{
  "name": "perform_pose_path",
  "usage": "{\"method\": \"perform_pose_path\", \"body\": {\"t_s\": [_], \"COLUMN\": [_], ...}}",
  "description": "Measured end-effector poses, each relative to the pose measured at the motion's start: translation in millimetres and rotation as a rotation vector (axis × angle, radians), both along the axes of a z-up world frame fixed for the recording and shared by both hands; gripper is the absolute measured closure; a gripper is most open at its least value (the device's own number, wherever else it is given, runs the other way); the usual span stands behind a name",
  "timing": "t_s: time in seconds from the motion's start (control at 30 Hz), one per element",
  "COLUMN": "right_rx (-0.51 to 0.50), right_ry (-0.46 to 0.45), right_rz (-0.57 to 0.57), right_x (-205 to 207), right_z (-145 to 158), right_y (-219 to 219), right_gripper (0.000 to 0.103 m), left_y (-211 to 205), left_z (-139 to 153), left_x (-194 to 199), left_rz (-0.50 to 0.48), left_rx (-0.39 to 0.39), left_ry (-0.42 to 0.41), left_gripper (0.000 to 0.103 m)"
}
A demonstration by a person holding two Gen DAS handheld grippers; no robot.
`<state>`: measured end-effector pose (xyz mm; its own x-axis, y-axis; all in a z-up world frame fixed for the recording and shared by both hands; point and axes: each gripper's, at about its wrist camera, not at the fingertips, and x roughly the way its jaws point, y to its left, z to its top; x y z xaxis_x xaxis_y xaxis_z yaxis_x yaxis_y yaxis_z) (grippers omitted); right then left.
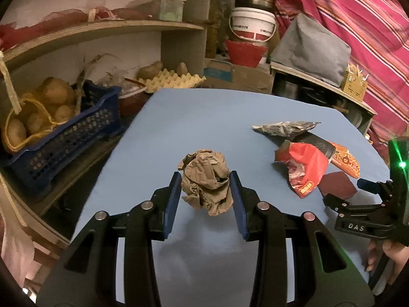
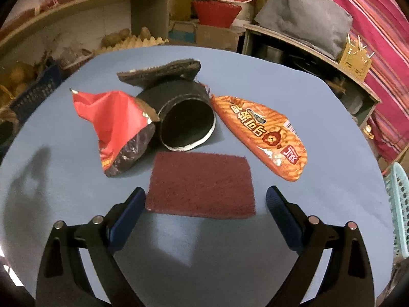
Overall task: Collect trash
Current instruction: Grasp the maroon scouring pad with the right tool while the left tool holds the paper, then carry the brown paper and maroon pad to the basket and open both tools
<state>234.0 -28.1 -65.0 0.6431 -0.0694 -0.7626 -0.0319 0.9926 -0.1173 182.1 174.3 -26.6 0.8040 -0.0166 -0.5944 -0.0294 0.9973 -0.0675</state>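
A crumpled brown paper ball (image 1: pixel 207 181) sits between the blue pads of my left gripper (image 1: pixel 206 180); both pads touch its sides and it seems lifted off the blue table (image 1: pixel 204 117). My right gripper (image 2: pixel 205 197) is open and empty, its fingers on either side of the near edge of a flat maroon scouring pad (image 2: pixel 202 184). Beyond it lie a red snack bag (image 2: pixel 115 125), a black cylinder on its side (image 2: pixel 188 125), an orange snack wrapper (image 2: pixel 265 135) and a dark crumpled wrapper (image 2: pixel 161 73). The right gripper also shows in the left wrist view (image 1: pixel 368 192).
A blue crate with potatoes (image 1: pixel 51 128) and an egg tray (image 1: pixel 173 79) stand on shelves to the left. A red basket and white bucket (image 1: pixel 251 35) are behind the table. A light blue basket (image 2: pixel 398 204) sits at the right edge.
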Motion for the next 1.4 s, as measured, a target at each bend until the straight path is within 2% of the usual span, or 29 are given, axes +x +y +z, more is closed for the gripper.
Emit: {"method": "perform_pose_path", "body": {"t_s": [0.23,0.37,0.53,0.73,0.9,1.1,1.4], "right_rx": [0.017,0.066,0.082,0.067,0.090,0.139,0.133], "right_ry": [0.027,0.032,0.012,-0.043,-0.084,-0.123,-0.180], "right_rz": [-0.005,0.025,0.062,0.091,0.046,-0.041,-0.185], "right_x": [2.1,2.1,-2.9,-17.2,-20.4,-23.8,-46.7], "right_z": [-3.6,-3.6,2.0,24.5,43.1,59.8,81.2], "right_y": [-2.7,-6.8,-10.9,-30.4,-76.4,-151.0,-259.0], "right_gripper": [0.010,0.019,0.019,0.019,0.019,0.019,0.019], "left_y": [4.5,0.7,-8.4,-27.9,-52.1,-96.0,-160.7], "left_z": [1.9,3.9,7.7,16.0,26.7,42.0,51.7], "left_x": [-1.7,-3.2,-3.3,-2.3,-0.3,7.1,15.0], "left_rz": [0.001,-0.001,0.001,-0.010,-0.027,-0.081,-0.159], "left_rx": [0.005,0.021,0.028,0.027,0.011,0.034,0.024], "left_ry": [-0.006,-0.009,-0.015,-0.021,-0.035,-0.073,-0.079], "left_gripper": [0.066,0.066,0.066,0.066,0.066,0.066,0.066]}}
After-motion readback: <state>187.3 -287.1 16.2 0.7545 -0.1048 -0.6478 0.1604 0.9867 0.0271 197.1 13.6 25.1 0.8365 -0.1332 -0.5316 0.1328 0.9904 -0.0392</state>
